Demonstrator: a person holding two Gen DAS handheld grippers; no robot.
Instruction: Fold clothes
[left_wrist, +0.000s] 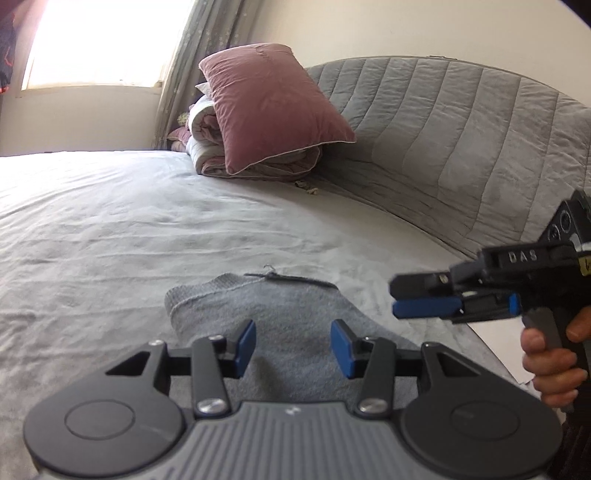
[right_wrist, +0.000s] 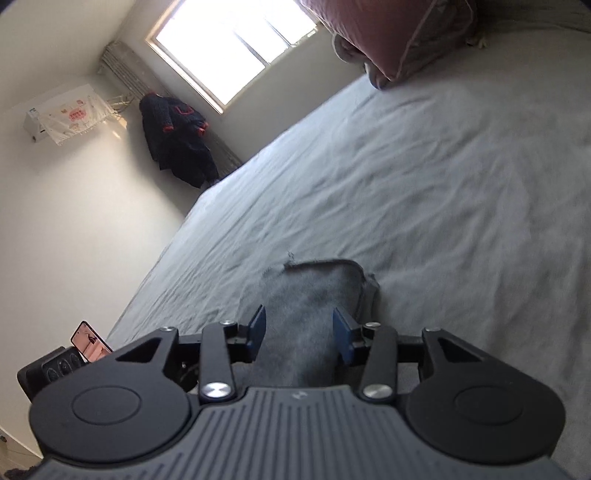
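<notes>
Looking along both tools from afar, I see a small grey knitted garment (left_wrist: 280, 325) lying flat on the pale sheet of a bed (left_wrist: 110, 221), and I take that garment as my landmark. My left gripper (left_wrist: 292, 343) hangs just above the near part of the garment with its blue pads (left_wrist: 246, 341) spread wide apart, gripping nothing. My right gripper (left_wrist: 424, 299), seen from the left wrist view, sits just to the right of the garment, turned on its side; in that view its two blue-padded fingers look stacked close together, yet its own wrist view shows the right gripper (right_wrist: 299, 334) with its pads clearly apart and the grey cloth (right_wrist: 314, 288) visible between and beyond them, so I read it as open and empty. Beyond the garment, well apart, a mauve pillow (left_wrist: 269, 107) leans on rolled bedding (left_wrist: 207, 147) against a grey quilted headboard (left_wrist: 461, 140). I judge the fold has yet to be gripped: to do it well I would lower each claw onto a near corner or edge, pinch only the top layer, lift both sides together and carry them evenly toward the far hem, where a loose thread (left_wrist: 271, 271) sticks out, so the edges meet squarely. No basket, box or drawer appears in either view, so there is nothing holding clothes to report.
</notes>
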